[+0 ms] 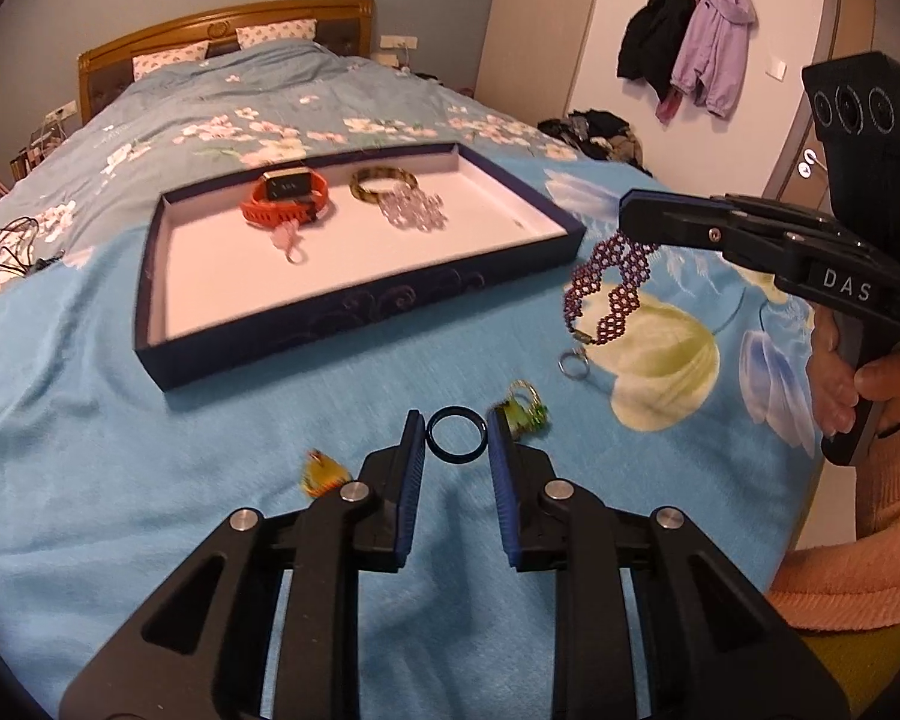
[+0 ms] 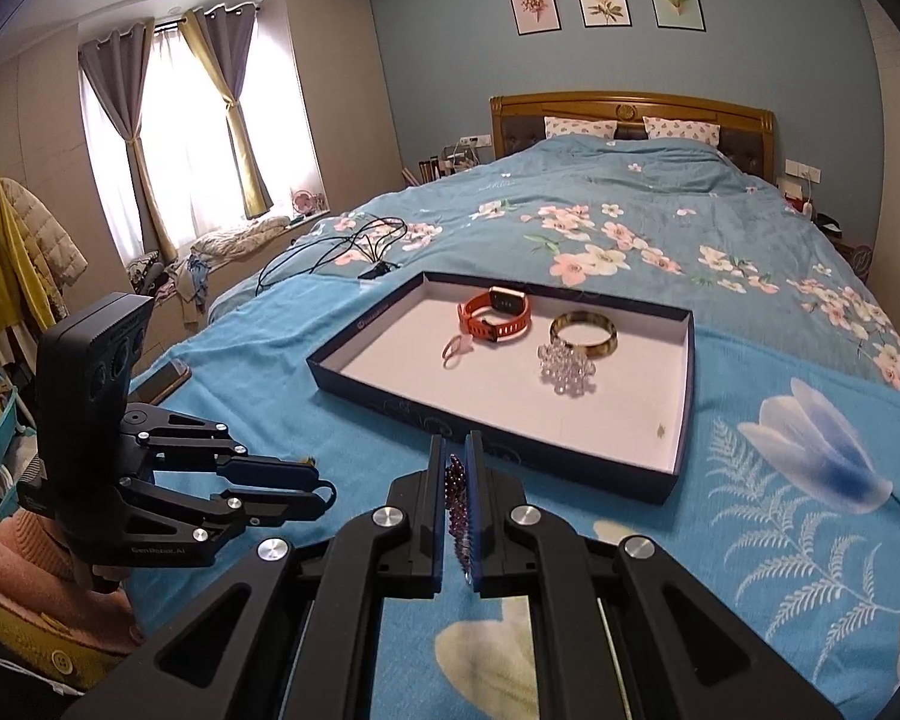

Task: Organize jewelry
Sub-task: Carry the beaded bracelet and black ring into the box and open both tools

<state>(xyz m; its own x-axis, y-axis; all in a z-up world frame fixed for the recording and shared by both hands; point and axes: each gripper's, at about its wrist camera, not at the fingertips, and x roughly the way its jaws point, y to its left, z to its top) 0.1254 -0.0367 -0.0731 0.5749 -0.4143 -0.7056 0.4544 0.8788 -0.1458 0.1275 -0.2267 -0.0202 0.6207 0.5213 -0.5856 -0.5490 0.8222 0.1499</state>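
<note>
A dark blue tray (image 1: 360, 306) with a white floor lies on the bed; it also shows in the right wrist view (image 2: 510, 450). It holds an orange watch (image 1: 286, 198), a tortoiseshell bangle (image 1: 384, 183), a clear bead bracelet (image 1: 417, 213) and a pink ring (image 1: 291, 243). My left gripper (image 1: 456, 432) is open, its fingers on either side of a black ring (image 1: 456, 433) on the blanket. My right gripper (image 2: 457, 468) is shut on a purple beaded bracelet (image 1: 612, 288), which hangs above the blanket right of the tray.
A green and gold trinket (image 1: 525, 411) lies just right of the black ring, an amber piece (image 1: 324, 474) to its left. Black cables (image 2: 342, 246) lie on the bed beyond the tray. A phone (image 2: 165, 381) lies at the bed's left edge.
</note>
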